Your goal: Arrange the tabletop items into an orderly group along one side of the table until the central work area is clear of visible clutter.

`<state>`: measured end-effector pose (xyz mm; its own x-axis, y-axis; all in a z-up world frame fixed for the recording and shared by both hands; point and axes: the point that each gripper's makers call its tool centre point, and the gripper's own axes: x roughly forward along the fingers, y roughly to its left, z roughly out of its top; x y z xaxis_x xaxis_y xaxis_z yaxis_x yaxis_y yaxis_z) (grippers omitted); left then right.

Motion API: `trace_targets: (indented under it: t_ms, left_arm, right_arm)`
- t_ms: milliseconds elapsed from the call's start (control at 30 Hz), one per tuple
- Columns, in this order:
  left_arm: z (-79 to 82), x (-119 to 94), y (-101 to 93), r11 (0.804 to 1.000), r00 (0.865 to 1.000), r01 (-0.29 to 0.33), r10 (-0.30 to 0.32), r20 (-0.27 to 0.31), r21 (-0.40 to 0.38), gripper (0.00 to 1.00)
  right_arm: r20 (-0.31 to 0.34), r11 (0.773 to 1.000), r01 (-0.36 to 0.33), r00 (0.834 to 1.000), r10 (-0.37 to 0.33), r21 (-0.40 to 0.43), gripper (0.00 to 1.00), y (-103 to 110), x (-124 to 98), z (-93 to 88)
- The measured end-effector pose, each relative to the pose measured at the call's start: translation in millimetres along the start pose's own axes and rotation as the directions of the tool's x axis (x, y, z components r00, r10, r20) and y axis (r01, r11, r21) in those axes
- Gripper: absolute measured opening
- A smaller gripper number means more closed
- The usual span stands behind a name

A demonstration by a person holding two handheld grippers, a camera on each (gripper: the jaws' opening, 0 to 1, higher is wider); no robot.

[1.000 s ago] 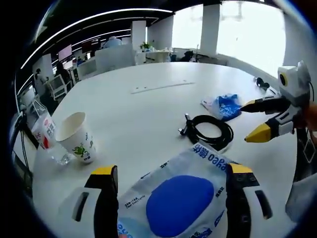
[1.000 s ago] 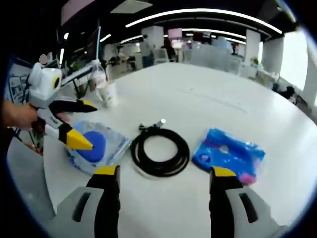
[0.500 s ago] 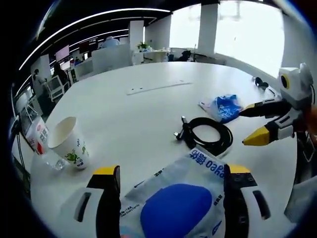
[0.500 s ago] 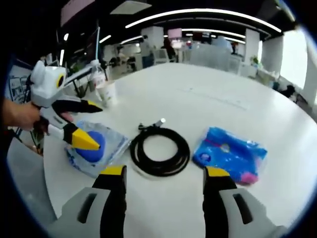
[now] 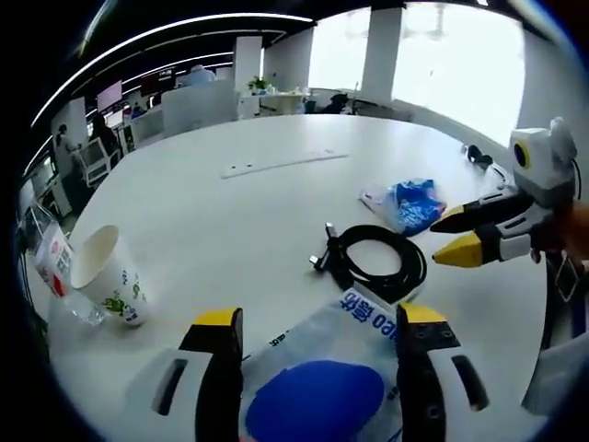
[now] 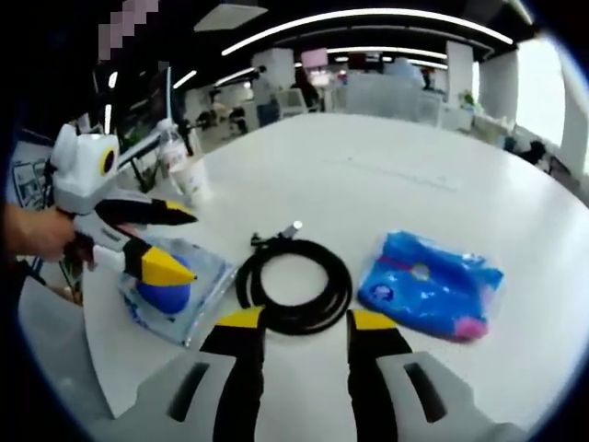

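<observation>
White desk (image 5: pixel 212 212): left gripper (image 5: pixel 313 322) with fingers spread, straddling clear pouch with blue disc (image 5: pixel 317 401) at 6 o'clock; coiled black cable (image 5: pixel 373 260) at 3 o'clock of centre; blue packet (image 5: pixel 409 203) beyond; paper cup (image 5: pixel 103 276) at 9 o'clock; right gripper (image 6: pixel 304 322) with fingers parted, empty, before cable.

One paper cup (image 5: pixel 103 276); one bottle (image 5: pixel 57 274); one coiled cable (image 6: pixel 294 284); two plastic packets (image 6: pixel 433 287) (image 5: pixel 322 387).

White table (image 5: pixel 230 212); paper cup (image 5: pixel 106 274), cable coil (image 6: pixel 294 284), two packets (image 6: pixel 433 284) (image 5: pixel 317 391)
</observation>
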<state>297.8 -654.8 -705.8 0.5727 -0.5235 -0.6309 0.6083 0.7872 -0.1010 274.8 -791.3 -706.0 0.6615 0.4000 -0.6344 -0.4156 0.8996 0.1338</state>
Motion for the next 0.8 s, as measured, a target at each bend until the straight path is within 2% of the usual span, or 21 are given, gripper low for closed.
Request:
trace_targets:
  t_ms: [200, 700, 800]
  left_arm:
    - [2.2, 9.6, -5.0, 1.000, 1.000, 0.020, -0.020, -0.011, -0.001, 0.59]
    - [9.0, 30.5, -13.2, 0.998, 0.998, 0.054, -0.055, -0.030, -0.010, 0.51]
    - [7.4, 34.3, -16.0, 0.997, 0.997, 0.069, -0.070, -0.044, -0.018, 0.46]
  right_arm:
    - [-0.013, 0.999, 0.005, 1.000, -0.005, 0.040, 0.26, -3.6, 6.7, -0.9]
    - [-0.023, 0.992, 0.036, 0.999, -0.033, 0.121, 0.27, -10.8, 19.9, -3.5]
    - [-0.030, 0.989, 0.047, 0.999, -0.043, 0.138, 0.28, -12.9, 21.7, -5.7]
